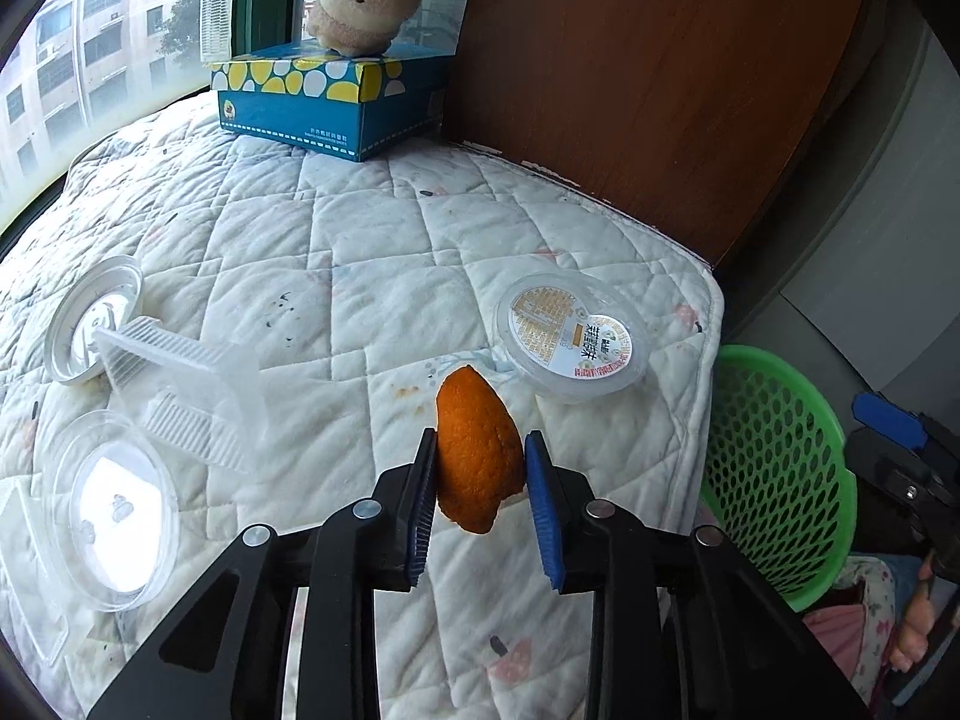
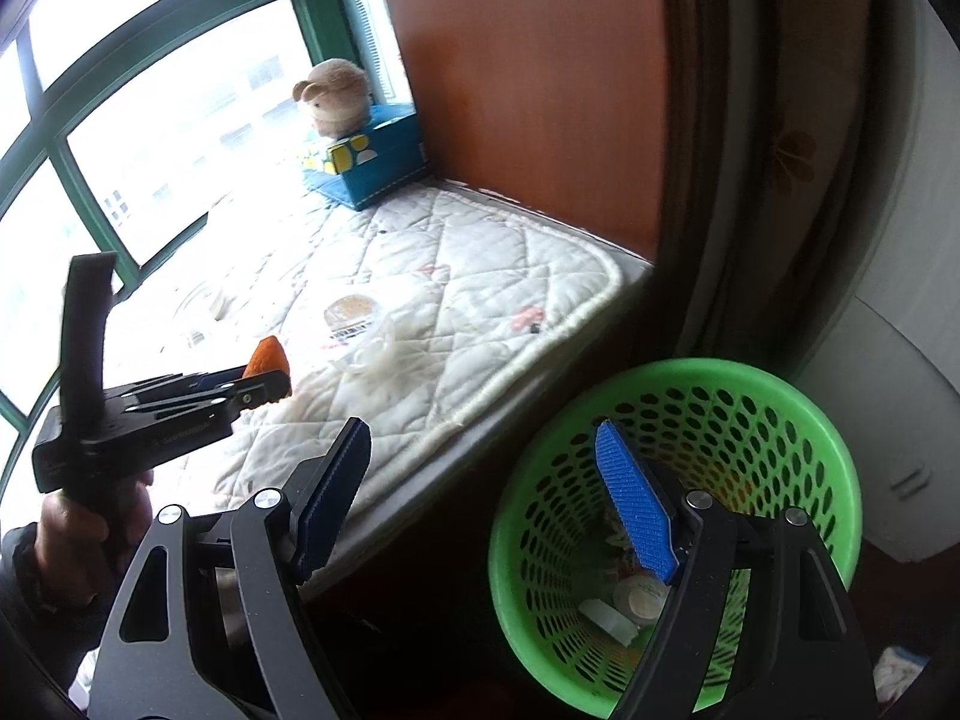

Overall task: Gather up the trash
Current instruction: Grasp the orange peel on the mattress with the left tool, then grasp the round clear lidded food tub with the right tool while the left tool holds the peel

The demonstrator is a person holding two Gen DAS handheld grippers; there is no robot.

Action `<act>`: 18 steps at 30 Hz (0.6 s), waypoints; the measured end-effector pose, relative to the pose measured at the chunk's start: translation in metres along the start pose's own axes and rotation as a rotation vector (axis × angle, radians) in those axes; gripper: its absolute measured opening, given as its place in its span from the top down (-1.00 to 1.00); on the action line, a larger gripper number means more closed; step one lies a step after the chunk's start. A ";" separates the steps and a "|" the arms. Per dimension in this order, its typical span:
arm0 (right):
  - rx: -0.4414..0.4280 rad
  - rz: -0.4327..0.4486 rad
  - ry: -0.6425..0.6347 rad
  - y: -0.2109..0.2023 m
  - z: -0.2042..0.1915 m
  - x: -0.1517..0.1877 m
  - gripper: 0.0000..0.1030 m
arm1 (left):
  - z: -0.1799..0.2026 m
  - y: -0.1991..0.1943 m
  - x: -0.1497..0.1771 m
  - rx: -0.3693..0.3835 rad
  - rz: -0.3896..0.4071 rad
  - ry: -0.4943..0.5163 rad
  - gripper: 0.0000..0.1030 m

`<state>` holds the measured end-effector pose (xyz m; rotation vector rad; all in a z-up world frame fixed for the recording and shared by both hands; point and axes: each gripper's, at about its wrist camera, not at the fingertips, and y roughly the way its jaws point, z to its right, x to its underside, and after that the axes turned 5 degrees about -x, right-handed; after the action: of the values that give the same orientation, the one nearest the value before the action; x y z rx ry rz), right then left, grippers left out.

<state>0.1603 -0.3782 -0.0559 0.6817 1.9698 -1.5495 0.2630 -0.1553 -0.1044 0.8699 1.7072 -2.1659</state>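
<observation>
I am pinching the curled orange peel [image 1: 478, 450] in my left gripper [image 1: 480, 501] above the quilted white mat [image 1: 336, 264], beside the green mesh plastic basket [image 2: 774, 414] already holding scraps; my right gripper [image 2: 480, 498] is gaping empty, and clear plastic containers [image 1: 114, 504] are waiting.

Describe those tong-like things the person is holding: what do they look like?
Both the left gripper and right gripper are black frames with silver rivets and two fingers faced with ribbed blue pads. The left has a black pistol-style handle. No cables show.

The left wrist camera looks down close over the quilted mat [image 1: 336, 276]; the right one sits lower, beside the green basket [image 2: 780, 414] (both see both).
</observation>
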 end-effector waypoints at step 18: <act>-0.034 -0.126 -0.188 0.114 -0.070 -0.037 -0.54 | -0.043 -0.068 0.023 -0.023 0.054 -0.036 0.46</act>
<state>0.2571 -0.2876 -0.0974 0.3881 1.9242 -1.5871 0.2213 -0.0913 -0.0699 0.8556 1.6691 -2.1102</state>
